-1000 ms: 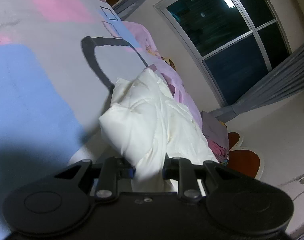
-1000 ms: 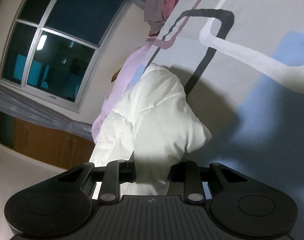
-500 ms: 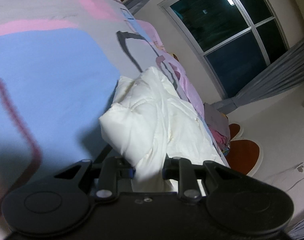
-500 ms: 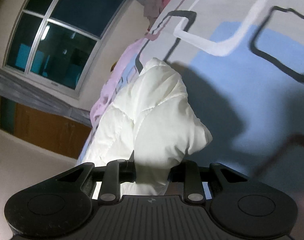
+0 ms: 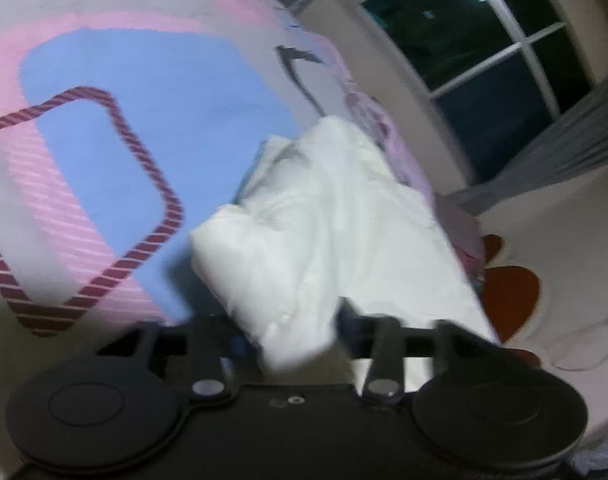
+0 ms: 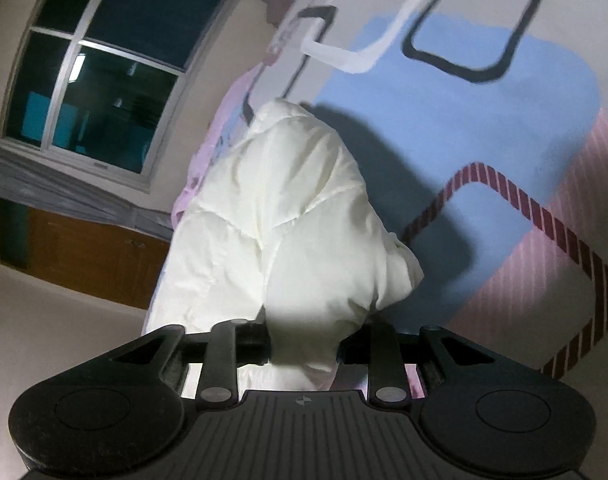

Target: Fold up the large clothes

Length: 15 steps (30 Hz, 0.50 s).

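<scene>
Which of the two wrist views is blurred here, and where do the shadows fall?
Left wrist view: motion-smeared, the white jacket and left gripper soft-edged. Right wrist view: sharp, the jacket brightly lit, casting a dark shadow onto the bedsheet.

Quilted matt jacket, seemingly cotton bedsheet

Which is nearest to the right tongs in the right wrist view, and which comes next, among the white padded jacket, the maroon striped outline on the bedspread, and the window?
1. The white padded jacket, clamped in the right tongs at centre.
2. The maroon striped outline, on the bedspread to the right, beyond the jacket's cuff.
3. The window, in the far wall at upper left.
</scene>
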Available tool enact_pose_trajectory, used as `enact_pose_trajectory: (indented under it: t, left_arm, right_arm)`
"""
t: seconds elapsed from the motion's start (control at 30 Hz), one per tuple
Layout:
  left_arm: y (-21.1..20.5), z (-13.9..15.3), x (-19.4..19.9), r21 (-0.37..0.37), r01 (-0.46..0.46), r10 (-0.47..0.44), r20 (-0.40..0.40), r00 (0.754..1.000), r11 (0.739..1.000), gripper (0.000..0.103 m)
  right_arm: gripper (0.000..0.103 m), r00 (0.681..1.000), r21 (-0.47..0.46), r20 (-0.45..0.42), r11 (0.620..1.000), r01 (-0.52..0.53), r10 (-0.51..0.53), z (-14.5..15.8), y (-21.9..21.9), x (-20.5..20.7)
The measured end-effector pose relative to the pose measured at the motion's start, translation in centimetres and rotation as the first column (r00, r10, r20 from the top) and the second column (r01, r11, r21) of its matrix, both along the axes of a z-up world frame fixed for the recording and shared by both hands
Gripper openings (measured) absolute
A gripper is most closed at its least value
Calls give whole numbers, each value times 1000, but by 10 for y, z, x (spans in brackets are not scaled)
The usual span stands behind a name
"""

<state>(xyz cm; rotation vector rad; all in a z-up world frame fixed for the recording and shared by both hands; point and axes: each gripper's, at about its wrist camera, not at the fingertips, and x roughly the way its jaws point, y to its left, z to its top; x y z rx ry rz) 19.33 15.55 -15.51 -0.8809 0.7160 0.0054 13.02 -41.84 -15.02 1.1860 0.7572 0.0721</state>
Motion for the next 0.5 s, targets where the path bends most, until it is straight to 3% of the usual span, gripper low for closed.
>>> enact_pose_trajectory:
  t: [0.13,0.37,0.5]
  left_arm:
    - [7,-4,-1,-25,-3,4,15,1000,1000,58]
    - [34,-4,-20,-48,-61,62,21,998,997,64]
    - [41,3,-37,-61,-100,101,14,995,993,74]
  right_arm:
    - [47,1000,-26,-9,1000,8,-8,-1,-5,-2]
    - [51,993,-41,-27,993,113,-114,5,-29,-33]
    - [61,977,-104,-23,973,208,-212,24,-43,-52]
